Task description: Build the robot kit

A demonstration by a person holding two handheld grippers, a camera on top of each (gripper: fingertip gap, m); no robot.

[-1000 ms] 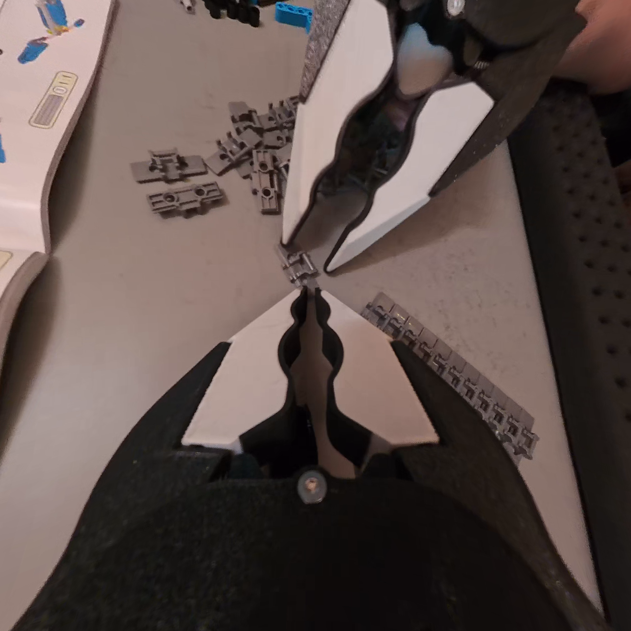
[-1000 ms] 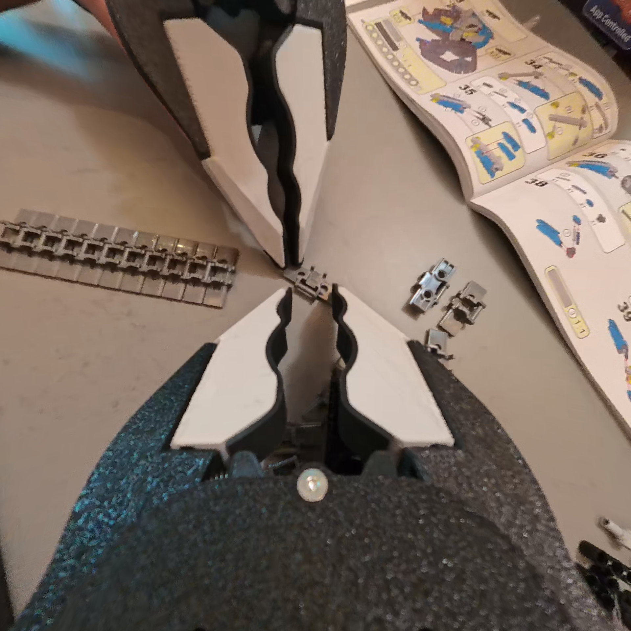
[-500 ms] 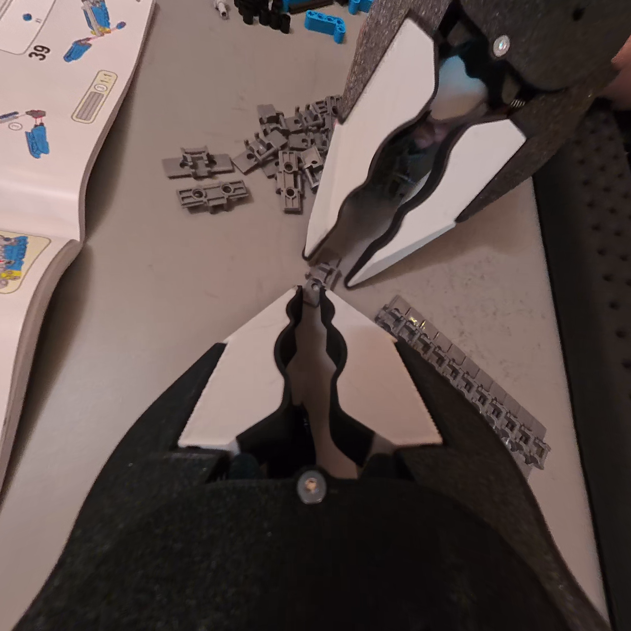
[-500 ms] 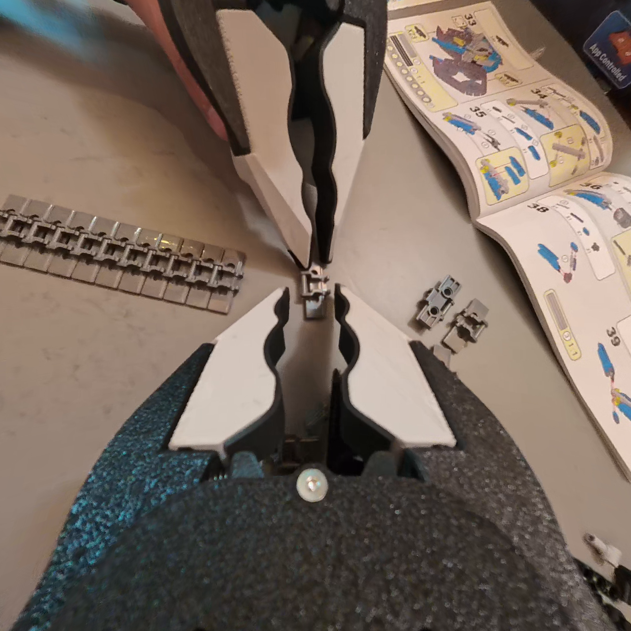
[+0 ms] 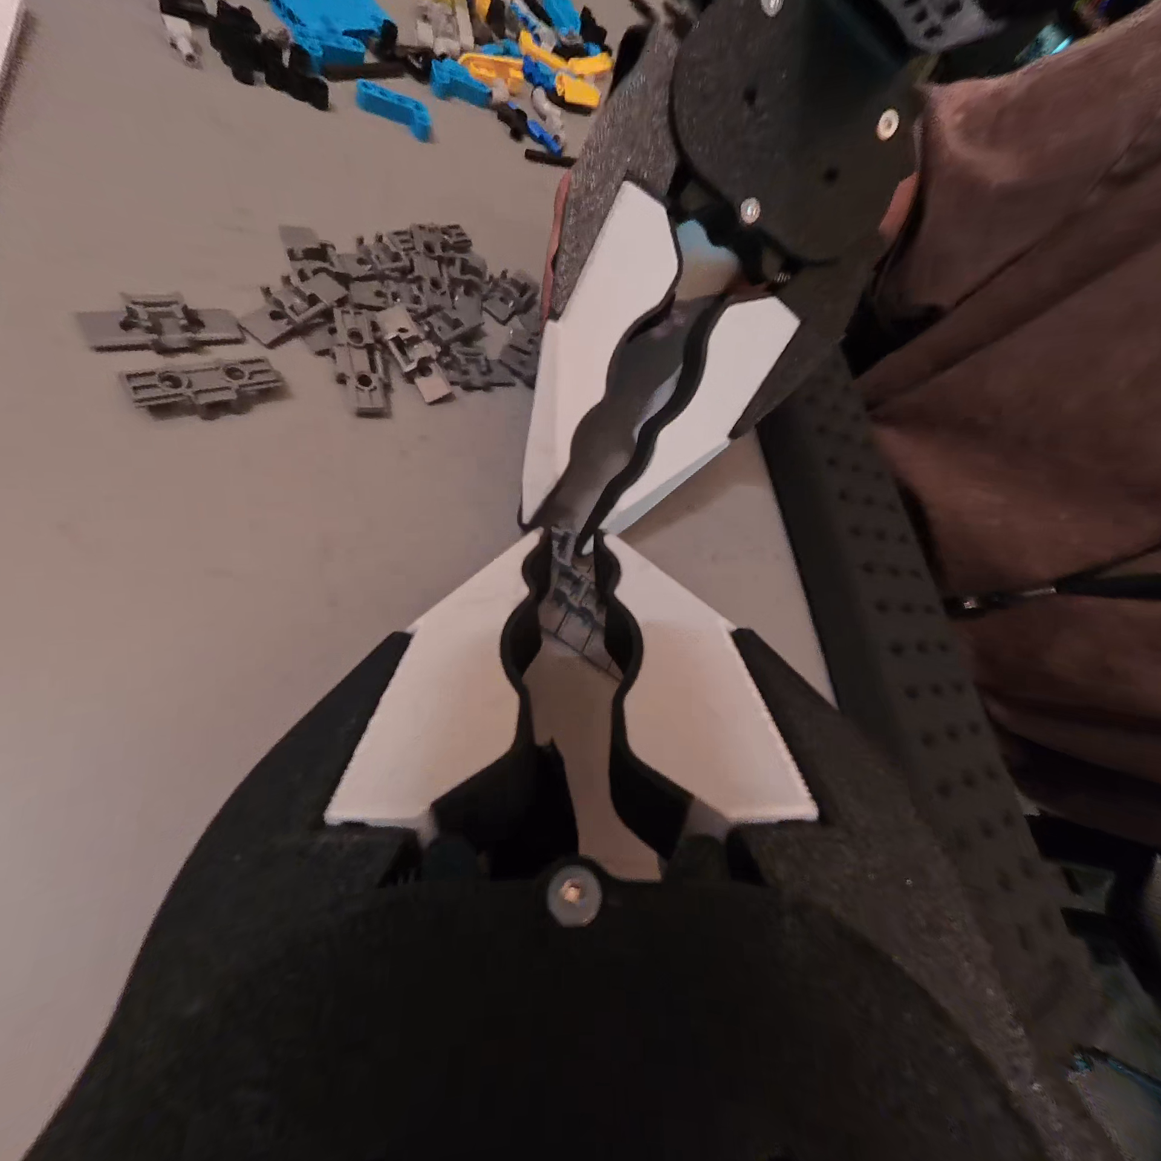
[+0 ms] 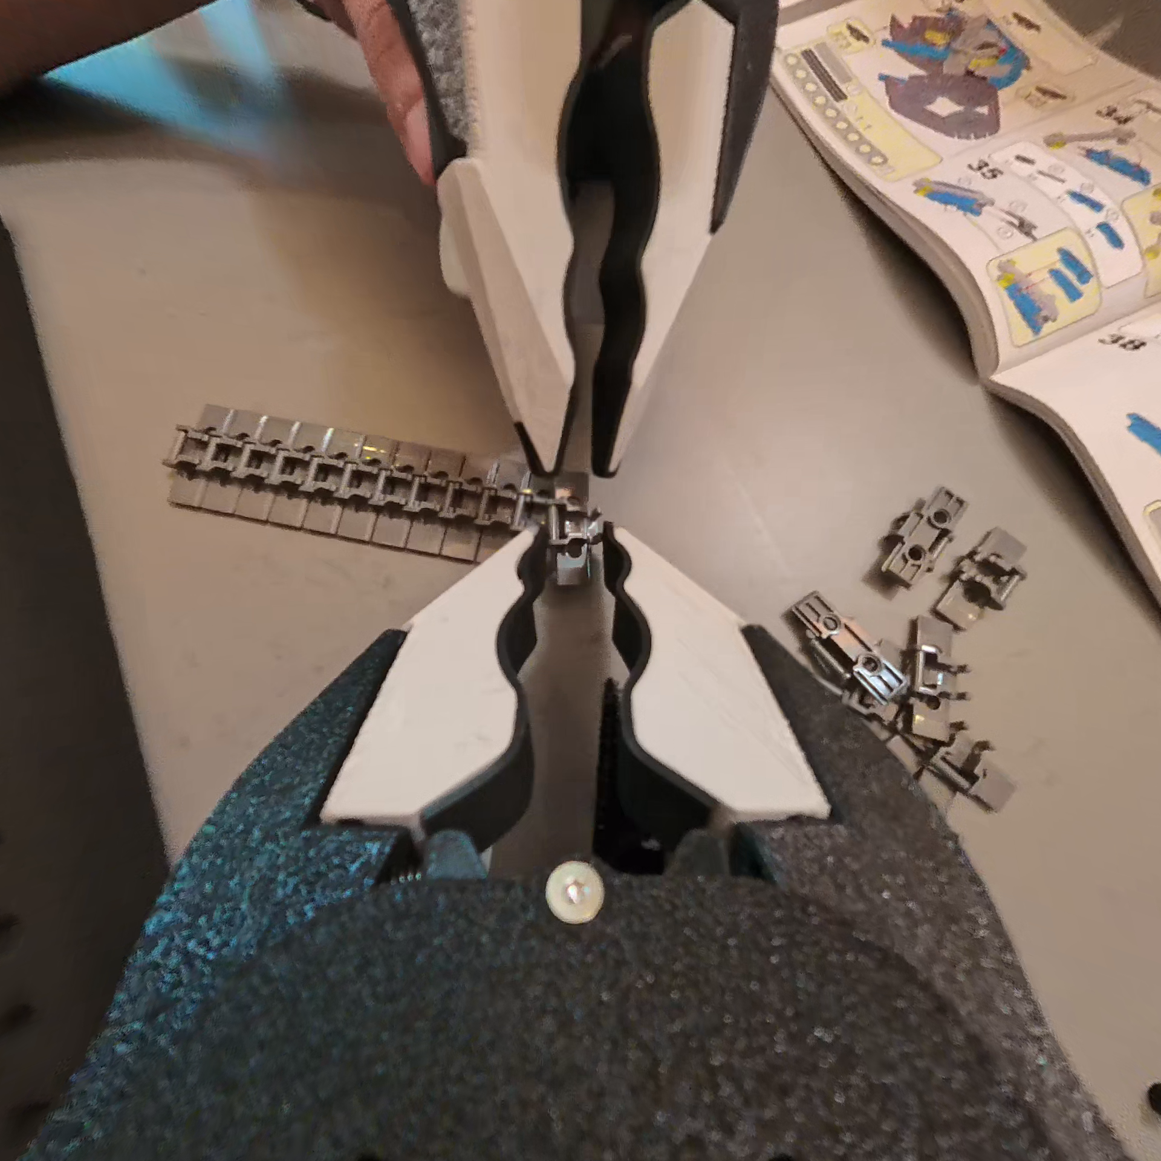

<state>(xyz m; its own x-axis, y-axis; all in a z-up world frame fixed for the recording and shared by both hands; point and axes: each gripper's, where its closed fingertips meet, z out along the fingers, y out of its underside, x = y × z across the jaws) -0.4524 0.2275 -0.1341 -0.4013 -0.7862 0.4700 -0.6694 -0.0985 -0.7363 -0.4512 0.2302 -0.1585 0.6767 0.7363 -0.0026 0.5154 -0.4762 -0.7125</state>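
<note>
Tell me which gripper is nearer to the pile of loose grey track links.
Right. The right gripper has the pile close beside its finger; the left gripper sits farther back, tip to tip with the right one.

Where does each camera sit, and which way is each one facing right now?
Left wrist view: on the left gripper, looking forward across the table at the grey link pile; brown clothing shows.
Right wrist view: on the right gripper, facing the opposite way towards the booklet; a hand shows.
Shared: both grippers tip to tip at the track strip end.
</note>
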